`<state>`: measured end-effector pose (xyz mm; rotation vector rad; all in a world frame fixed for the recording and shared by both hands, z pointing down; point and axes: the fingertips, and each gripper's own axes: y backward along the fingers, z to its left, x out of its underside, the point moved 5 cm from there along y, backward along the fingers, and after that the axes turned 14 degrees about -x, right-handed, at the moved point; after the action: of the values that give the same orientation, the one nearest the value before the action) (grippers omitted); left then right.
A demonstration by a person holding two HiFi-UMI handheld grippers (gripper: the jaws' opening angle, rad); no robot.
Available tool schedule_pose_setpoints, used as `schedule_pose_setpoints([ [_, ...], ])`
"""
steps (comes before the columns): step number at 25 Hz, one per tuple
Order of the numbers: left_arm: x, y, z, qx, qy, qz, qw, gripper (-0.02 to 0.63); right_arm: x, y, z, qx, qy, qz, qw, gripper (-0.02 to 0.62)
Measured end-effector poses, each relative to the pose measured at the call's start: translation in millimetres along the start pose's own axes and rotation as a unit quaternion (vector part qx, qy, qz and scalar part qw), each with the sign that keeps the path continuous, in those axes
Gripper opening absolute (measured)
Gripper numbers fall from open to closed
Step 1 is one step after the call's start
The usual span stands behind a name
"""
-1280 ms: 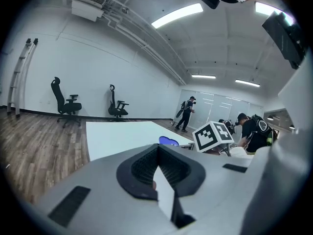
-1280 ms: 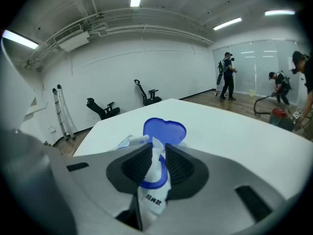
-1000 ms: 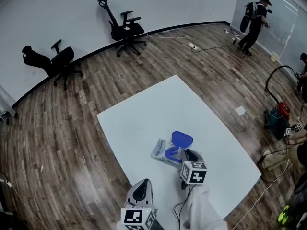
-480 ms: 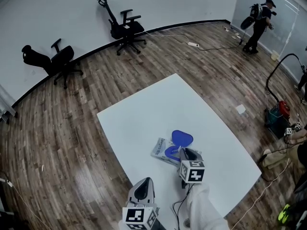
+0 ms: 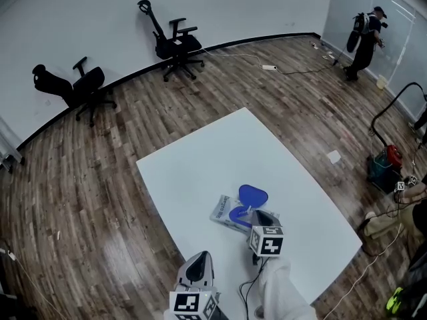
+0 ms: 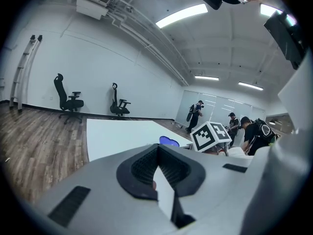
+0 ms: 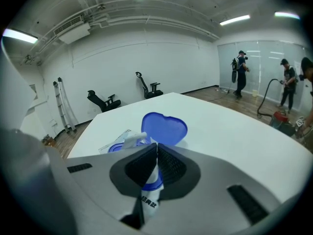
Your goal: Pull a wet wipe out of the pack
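The wet wipe pack (image 5: 223, 209) lies flat on the white table (image 5: 220, 145), and its blue heart-shaped lid (image 5: 253, 194) stands open. My right gripper (image 5: 257, 214) is over the pack's opening. In the right gripper view the right gripper (image 7: 156, 146) is shut on a white wet wipe (image 7: 133, 140). The wipe's end sticks out to the left of the tips, in front of the lid (image 7: 165, 128). My left gripper (image 5: 198, 257) hangs at the table's near edge, well short of the pack. The left gripper (image 6: 158, 149) is shut with nothing in it.
Two black office chairs (image 5: 177, 42) (image 5: 77, 85) stand by the far wall. A person (image 5: 365, 29) stands at the far right by a glass wall. A vacuum and cables (image 5: 390, 155) lie on the wood floor at right. A black cord (image 5: 250, 287) trails below my right gripper.
Both grippers and the pack have held still. The person at the far right has walked a little farther away.
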<state>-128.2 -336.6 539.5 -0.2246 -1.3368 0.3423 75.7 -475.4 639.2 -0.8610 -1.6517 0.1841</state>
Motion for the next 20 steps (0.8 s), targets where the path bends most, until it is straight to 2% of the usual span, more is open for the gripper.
schedule_pose_setpoints([
  [8, -2.4, -1.7, -4.0, 0.003, 0.015, -0.021, 0.9997, 0.000, -1.2, 13.2, 6.4, 0.000, -0.004, -0.017, 1.000, 0.012],
  [20, -16.5, -1.1, -13.1, -0.003, 0.029, -0.034, 0.9990, 0.000, -25.1, 33.5, 27.2, -0.009, 0.007, -0.059, 0.998, 0.011],
])
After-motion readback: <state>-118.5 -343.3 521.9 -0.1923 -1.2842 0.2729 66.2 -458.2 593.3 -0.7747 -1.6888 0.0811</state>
